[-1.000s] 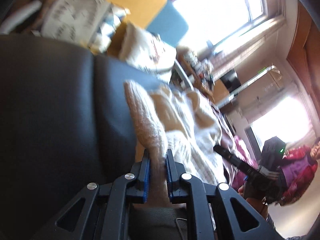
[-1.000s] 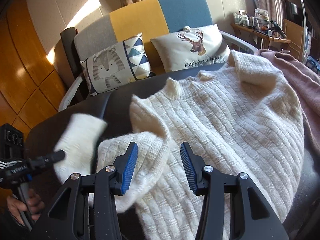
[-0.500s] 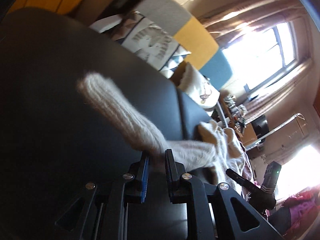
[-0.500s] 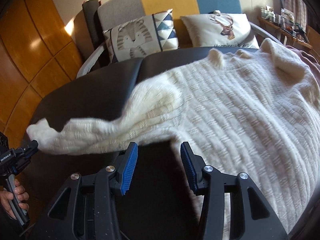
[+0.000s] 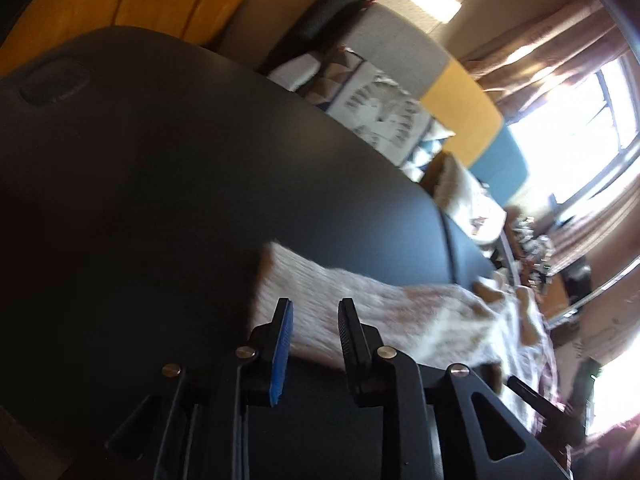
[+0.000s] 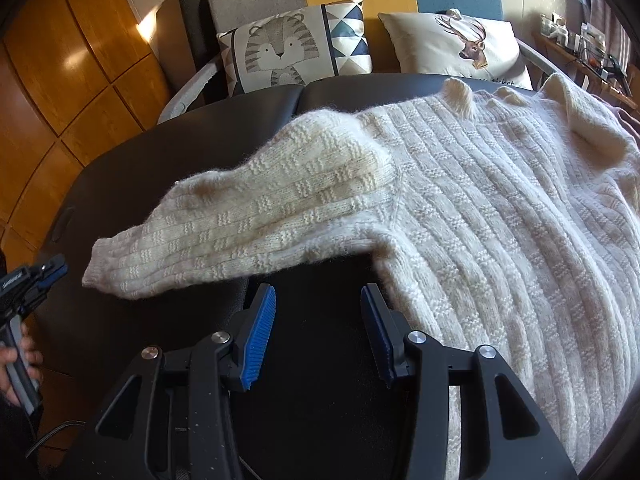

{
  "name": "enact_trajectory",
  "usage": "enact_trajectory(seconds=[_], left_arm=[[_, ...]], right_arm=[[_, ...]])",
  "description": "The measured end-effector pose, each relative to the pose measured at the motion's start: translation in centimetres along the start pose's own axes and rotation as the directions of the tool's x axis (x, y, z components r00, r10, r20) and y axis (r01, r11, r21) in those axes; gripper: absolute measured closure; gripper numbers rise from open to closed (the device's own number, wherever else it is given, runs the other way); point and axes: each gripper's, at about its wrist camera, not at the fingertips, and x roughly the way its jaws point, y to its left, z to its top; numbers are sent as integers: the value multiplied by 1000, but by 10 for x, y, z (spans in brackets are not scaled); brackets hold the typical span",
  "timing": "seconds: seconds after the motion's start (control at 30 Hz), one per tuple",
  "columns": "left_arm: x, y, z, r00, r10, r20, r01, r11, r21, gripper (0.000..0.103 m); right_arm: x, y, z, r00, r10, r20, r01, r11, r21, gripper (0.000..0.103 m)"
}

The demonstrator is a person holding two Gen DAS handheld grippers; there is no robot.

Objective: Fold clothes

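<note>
A cream ribbed knit sweater (image 6: 500,216) lies spread on the black padded table (image 6: 132,168). Its left sleeve (image 6: 240,232) lies stretched out flat to the left, cuff at the far left. In the left wrist view the sleeve (image 5: 360,304) lies just beyond my left gripper (image 5: 314,312), which is open and empty, its jaws apart above the sleeve's edge. The left gripper also shows in the right wrist view (image 6: 44,276), left of the cuff. My right gripper (image 6: 318,308) is open and empty, over bare table just below the armpit.
A sofa at the back holds a tiger cushion (image 6: 288,44) and a deer cushion (image 6: 460,44). Wooden wall panels (image 6: 60,80) stand at the left. A pinkish cloth (image 6: 628,116) lies at the table's far right. A cluttered shelf (image 6: 584,40) is at the back right.
The left gripper pulled the sleeve out to the left, laid it flat on the table and opened, letting it go. The right gripper stayed open.
</note>
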Motion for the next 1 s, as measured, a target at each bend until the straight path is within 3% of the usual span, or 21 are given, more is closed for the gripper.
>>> enact_trajectory(seconds=[0.13,0.27,0.37,0.5,0.63,0.8,0.9,1.0], left_arm=[[18,4,14,995,101,-18,-101,995,12,77],[36,9,15,993,101,-67,-102,995,0,74],[44,3,12,991,91,-97,-89,996,25,66],[49,-2,9,991,84,-105,-80,996,41,47],[52,-8,12,990,107,-95,-102,993,52,19],[62,-18,18,983,159,-91,-150,984,94,19],[68,-24,19,986,137,-95,-126,985,118,21],[73,-31,18,987,119,-110,-103,985,139,34]], right_arm=[[1,1,-3,1000,9,-2,-9,1000,9,55],[2,0,-5,1000,18,-2,-18,1000,20,50],[0,0,-5,1000,28,8,-28,999,21,45],[-2,1,-5,999,36,15,-36,999,20,44],[-4,0,-5,999,43,18,-43,999,23,44],[-7,-1,-5,999,48,23,-49,999,23,44],[-8,-3,-5,998,49,30,-50,998,27,44],[-7,-6,-6,999,43,29,-44,998,33,44]])
